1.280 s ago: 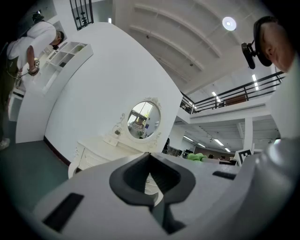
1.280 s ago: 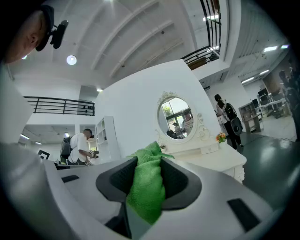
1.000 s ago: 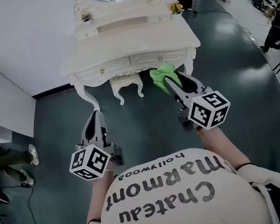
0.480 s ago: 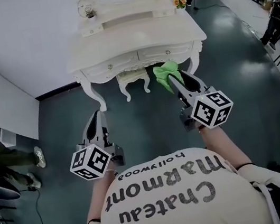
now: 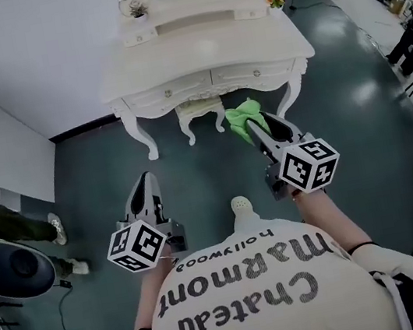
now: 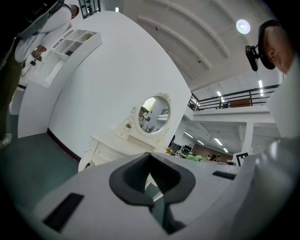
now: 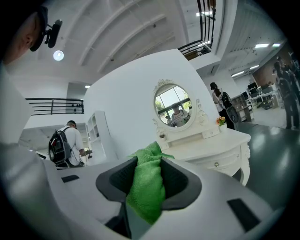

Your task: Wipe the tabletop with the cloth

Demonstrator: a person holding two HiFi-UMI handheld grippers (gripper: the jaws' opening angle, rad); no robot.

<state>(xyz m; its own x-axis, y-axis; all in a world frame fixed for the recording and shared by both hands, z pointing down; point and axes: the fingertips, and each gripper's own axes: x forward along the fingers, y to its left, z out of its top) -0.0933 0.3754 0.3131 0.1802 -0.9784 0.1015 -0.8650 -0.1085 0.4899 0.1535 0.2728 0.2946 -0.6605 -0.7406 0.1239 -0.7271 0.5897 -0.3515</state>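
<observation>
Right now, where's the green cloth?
In the head view, the green cloth is pinched in the right claw, right of centre, just short of the white dressing table.

A fuzzy green terry cloth [image 7: 145, 197] is bunching between the right tongs [image 7: 149, 176], whose matt grey plastic jaws are carrying dark rubbery pads [image 7: 180, 180]. Ahead of the tongs the cream counter [image 5: 206, 50] is showing a smooth painted sheen; below them the dark floor [image 5: 193, 178] is gleaming glossily.

I get bright, even light from ceiling lamps [image 7: 58, 55]; the white bench [image 5: 202, 50] nearly washes out and the floor [image 5: 360, 94] shows glare at right. Both gripper views bulge, with black corners. Shadows are faint.
</observation>
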